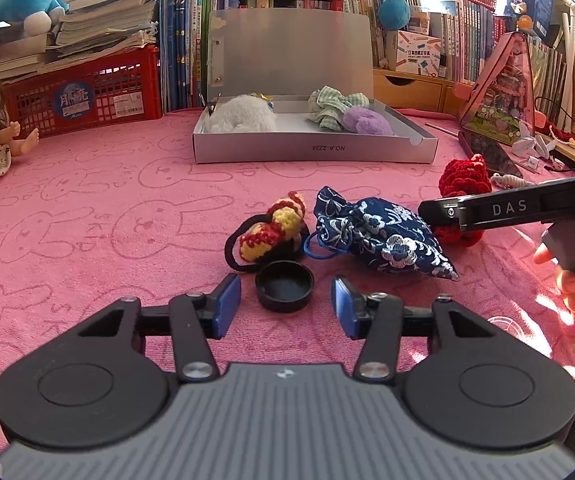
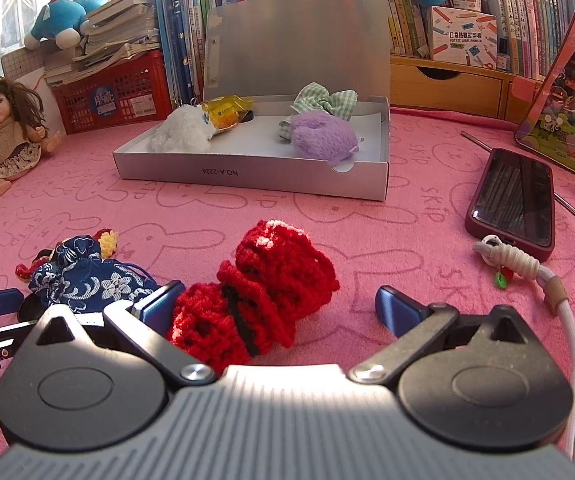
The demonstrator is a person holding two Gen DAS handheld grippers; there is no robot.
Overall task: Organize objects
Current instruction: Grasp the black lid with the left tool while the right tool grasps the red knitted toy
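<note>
left gripper point(image 1: 286, 307) apart, empty | black round lid point(image 1: 284, 286) | right gripper point(image 2: 279, 312) wide around red crochet piece point(image 2: 263, 292)

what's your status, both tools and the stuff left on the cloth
Left tool open, black lid between pads, untouched. Right tool open around red crochet piece, no grip. Blue floral pouch crowds both.

Bright daylight pours in from the window point(image 2: 27, 4) at the upper left, which is blown out to white. Sun patches and hard shadows fall across the pink cloth point(image 1: 87, 208). Both views are sharp at the centre, while the fisheye lens bends the bookshelf point(image 2: 467, 8) and darkens the corners.
</note>
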